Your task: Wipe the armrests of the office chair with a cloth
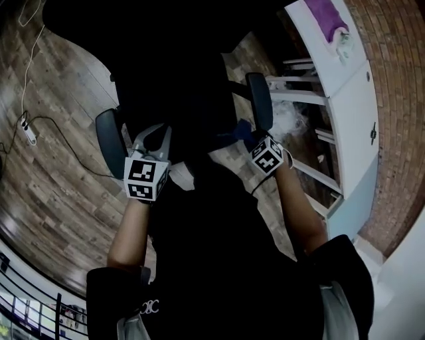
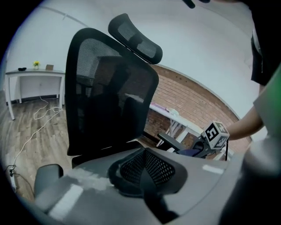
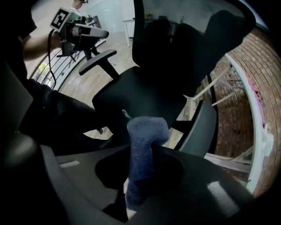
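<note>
The black office chair (image 1: 179, 86) stands in front of me, its mesh back (image 2: 109, 92) upright. My right gripper (image 1: 251, 136) is shut on a blue cloth (image 3: 142, 145), just short of the near end of the right armrest (image 1: 260, 99); the cloth's top bulges above the jaws beside that armrest (image 3: 199, 127). My left gripper (image 1: 154, 136) hovers just inside the left armrest (image 1: 109, 136), jaws together with nothing between them. From the left gripper view (image 2: 145, 154) the left armrest (image 2: 48, 176) lies low at the left. The right gripper view shows the left gripper (image 3: 103, 33) above the left armrest (image 3: 97, 60).
A white table (image 1: 339, 60) with a purple cloth (image 1: 325, 13) stands against the brick wall (image 1: 398, 99) close to the right armrest. A power strip (image 1: 28, 133) and cable lie on the wooden floor at the left. Another white table (image 2: 35, 72) stands behind the chair.
</note>
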The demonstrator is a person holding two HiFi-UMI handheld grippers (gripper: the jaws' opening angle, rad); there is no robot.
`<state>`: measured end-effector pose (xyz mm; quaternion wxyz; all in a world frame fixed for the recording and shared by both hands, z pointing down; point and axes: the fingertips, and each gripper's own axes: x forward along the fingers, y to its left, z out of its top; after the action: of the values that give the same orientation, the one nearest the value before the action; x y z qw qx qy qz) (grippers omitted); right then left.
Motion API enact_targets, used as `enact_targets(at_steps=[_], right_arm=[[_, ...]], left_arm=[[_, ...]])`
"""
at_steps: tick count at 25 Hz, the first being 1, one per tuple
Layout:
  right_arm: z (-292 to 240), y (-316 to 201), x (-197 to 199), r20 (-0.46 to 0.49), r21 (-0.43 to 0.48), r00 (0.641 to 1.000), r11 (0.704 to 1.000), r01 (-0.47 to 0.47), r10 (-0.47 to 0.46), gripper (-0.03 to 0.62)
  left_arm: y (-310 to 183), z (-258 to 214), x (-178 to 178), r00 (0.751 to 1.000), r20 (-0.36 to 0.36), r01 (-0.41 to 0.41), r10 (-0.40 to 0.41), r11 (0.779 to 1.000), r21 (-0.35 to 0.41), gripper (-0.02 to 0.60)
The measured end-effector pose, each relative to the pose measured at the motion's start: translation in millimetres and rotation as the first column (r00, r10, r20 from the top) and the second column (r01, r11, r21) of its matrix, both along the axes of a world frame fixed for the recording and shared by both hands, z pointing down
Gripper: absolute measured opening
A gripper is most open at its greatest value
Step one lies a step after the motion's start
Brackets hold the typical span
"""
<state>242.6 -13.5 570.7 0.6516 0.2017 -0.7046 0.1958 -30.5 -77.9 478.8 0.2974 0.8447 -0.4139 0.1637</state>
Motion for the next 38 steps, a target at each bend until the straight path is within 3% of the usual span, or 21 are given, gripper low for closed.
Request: enact_targets(at_steps=[3,6,15,20,27,38], right_arm=[[17.6,3.4,23.4,-0.040,-0.008,0.998,0.999,-0.047,0.046,0.066],[30.9,0.0,39.3,-0.096,-0.008,0.993,0.998,-0.066,0.065,0.066],[47.8,-36.4,45.7,-0.127,0.082,0.988,0.993,-0.080,0.090,0.066],[47.8,-65.3,35.0,-0.147,0.153,0.988,0.988,-0.011,0.034,0.066],[41.9,-134.6,15.0,-0.179,0.275,0.982,0.956,0.102,-0.053,0.067],[40.9,-219.3,-16.8,-0.243,0.373,0.945,0.878,0.300,-0.219,0.067]], left_arm=[[0.9,7.4,18.6,0.999,-0.006,-0.034,0.034,0.999,-0.015,0.006],[-5.9,9.2,22.2,1.000,-0.008,-0.019,0.019,1.000,-0.022,0.006],[1.6,23.9,22.5,1.000,0.003,-0.017,0.017,0.998,-0.061,0.006],[3.4,31.4,13.4,1.000,0.016,-0.004,0.005,0.996,-0.088,0.006],[2.2,32.0,2.7,0.999,0.031,0.017,-0.015,0.996,-0.090,0.006],[20.5,33.0,2.9,0.997,0.067,0.030,-0.023,0.994,-0.103,0.006]])
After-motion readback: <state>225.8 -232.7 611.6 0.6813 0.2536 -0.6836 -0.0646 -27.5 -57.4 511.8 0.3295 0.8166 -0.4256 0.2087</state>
